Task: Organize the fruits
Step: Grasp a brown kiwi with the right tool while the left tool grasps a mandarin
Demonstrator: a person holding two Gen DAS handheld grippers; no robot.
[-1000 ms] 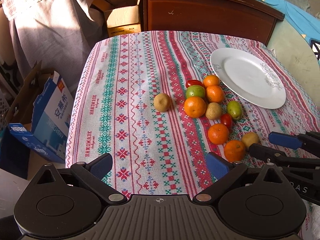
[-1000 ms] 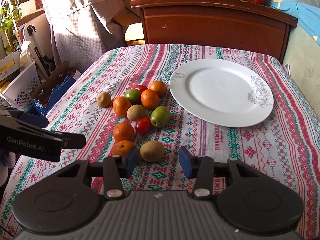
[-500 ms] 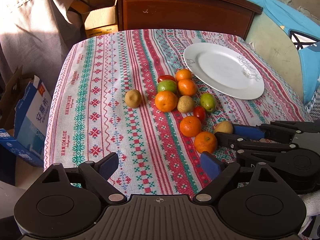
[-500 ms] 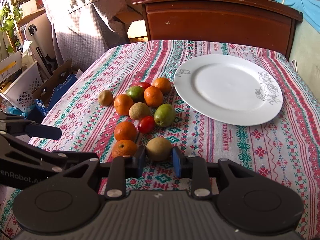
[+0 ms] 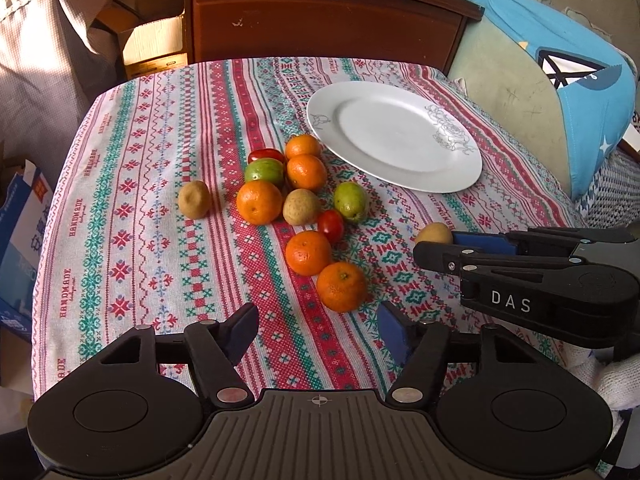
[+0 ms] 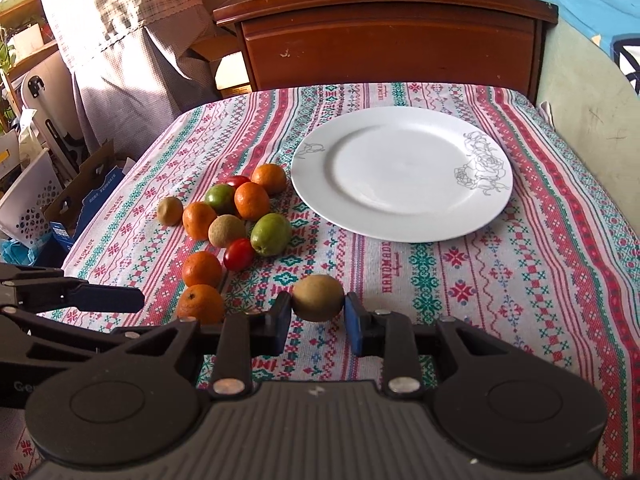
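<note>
A brown kiwi (image 6: 318, 298) is pinched between the pads of my right gripper (image 6: 318, 309), which is shut on it just over the cloth. From the left wrist view the same kiwi (image 5: 433, 234) sticks out of the right gripper (image 5: 438, 245) at the right. My left gripper (image 5: 318, 330) has its jaws closing with nothing between them. An orange (image 5: 342, 286) lies just ahead of its fingertips. Several more oranges, two kiwis, a green fruit (image 5: 351, 201) and small red tomatoes cluster mid-table. A white plate (image 5: 394, 136) lies bare behind them.
The table wears a striped patterned cloth (image 5: 132, 208). A dark wooden cabinet (image 5: 320, 20) stands behind it, and cardboard boxes (image 5: 24, 216) sit on the floor at the left. A blue and green cushion (image 5: 560, 92) borders the right side.
The right gripper's jaws closed on the kiwi and carried it to the right, away from the oranges. The left gripper's jaws narrowed and it moved closer to the nearest orange.
</note>
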